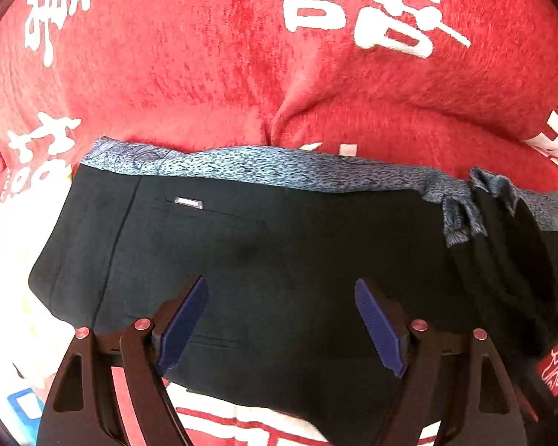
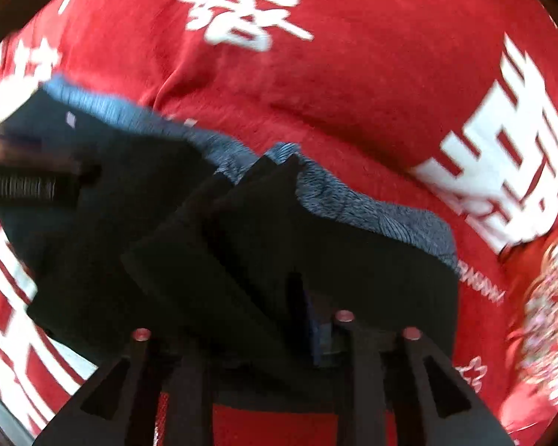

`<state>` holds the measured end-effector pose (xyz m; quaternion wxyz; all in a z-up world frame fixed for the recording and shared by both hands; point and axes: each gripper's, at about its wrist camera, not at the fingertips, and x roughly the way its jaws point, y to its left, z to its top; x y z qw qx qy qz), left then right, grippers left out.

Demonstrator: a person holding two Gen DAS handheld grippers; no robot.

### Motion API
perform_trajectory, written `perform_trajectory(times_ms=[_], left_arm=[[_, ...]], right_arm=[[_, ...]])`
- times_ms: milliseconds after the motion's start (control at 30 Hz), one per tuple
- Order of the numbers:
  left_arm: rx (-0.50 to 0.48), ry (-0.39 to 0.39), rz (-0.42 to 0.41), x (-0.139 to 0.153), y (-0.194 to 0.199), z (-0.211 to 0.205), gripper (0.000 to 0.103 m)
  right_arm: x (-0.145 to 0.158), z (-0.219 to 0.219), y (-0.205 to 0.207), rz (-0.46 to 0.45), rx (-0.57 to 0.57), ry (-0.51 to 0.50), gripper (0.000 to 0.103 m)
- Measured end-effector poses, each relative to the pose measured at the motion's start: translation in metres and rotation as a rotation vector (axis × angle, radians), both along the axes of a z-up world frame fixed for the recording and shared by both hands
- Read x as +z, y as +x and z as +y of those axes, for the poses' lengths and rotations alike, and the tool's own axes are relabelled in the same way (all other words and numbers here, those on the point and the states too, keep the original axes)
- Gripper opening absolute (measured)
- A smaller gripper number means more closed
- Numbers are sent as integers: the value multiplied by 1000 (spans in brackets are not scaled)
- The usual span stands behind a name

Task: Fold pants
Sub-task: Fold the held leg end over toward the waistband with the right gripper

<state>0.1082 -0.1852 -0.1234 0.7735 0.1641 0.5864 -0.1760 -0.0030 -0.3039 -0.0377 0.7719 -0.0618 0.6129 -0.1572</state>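
The black pants [image 1: 260, 252] lie folded on a red blanket [image 1: 241, 74], with a blue-grey patterned lining [image 1: 279, 167] along their far edge and a small metal tag [image 1: 189, 203] near a pocket. My left gripper [image 1: 282, 327] hovers over them, open, its blue pads wide apart and nothing pinched between them. In the blurred right wrist view, folds of the pants [image 2: 241, 241] drape over my right gripper [image 2: 264, 330]. One blue pad [image 2: 316, 330] shows; the other finger is buried under cloth, so I cannot tell its grip.
The red blanket [image 2: 316, 93] with large white characters covers the whole surface. A floral fabric [image 2: 550, 278] lies at the right edge. A dark blurred tool [image 2: 18, 182] reaches in from the left. A white and blue item [image 1: 22, 405] sits at the lower left.
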Motion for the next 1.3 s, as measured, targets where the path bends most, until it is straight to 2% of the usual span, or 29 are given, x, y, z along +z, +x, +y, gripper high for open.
perform_trajectory(times_ms=[33,100,167,267,433,567,667,800,833,1033,1200,1233,1267,1300], left_arm=[[-5,-14,2,2,-1,1,82],[-6,-34,21,4,-5,3,82],[-13,-61,46,5,-10,1,82],[-43,-86,73,5,-27,-5,82],[-58,-62,104,-7,-43,-13,82],[-45,-100,103,4,-44,-5,82],[-54,-131,113,14,-42,-11,82],[-121,-202,147,28,-44,-34,82],[-138,-220,156,30,-45,-40,82],[-244,-353,256,36,-45,-86,82],[-302,-351,300,28,-45,-116,81],[-308,-350,320,24,-46,-119,64],[-314,-345,343,21,-47,-120,52],[-320,-320,364,15,-47,-124,23]], right_arm=[[4,4,-4,-5,19,-9,43],[21,6,-14,-39,53,37,47],[42,0,-32,-82,73,73,47],[58,-10,-40,-108,92,56,48],[58,-7,-25,-104,181,41,47],[79,-11,-34,-156,146,81,48],[79,-20,-36,-138,105,65,48],[68,-27,-31,-84,140,21,48],[69,-32,-33,-86,114,42,48],[68,-96,-60,-84,-218,214,48],[69,-127,-82,-113,-348,295,48],[69,-132,-85,-121,-367,308,48],[68,-134,-88,-126,-379,321,48],[66,-136,-89,-127,-383,331,47]])
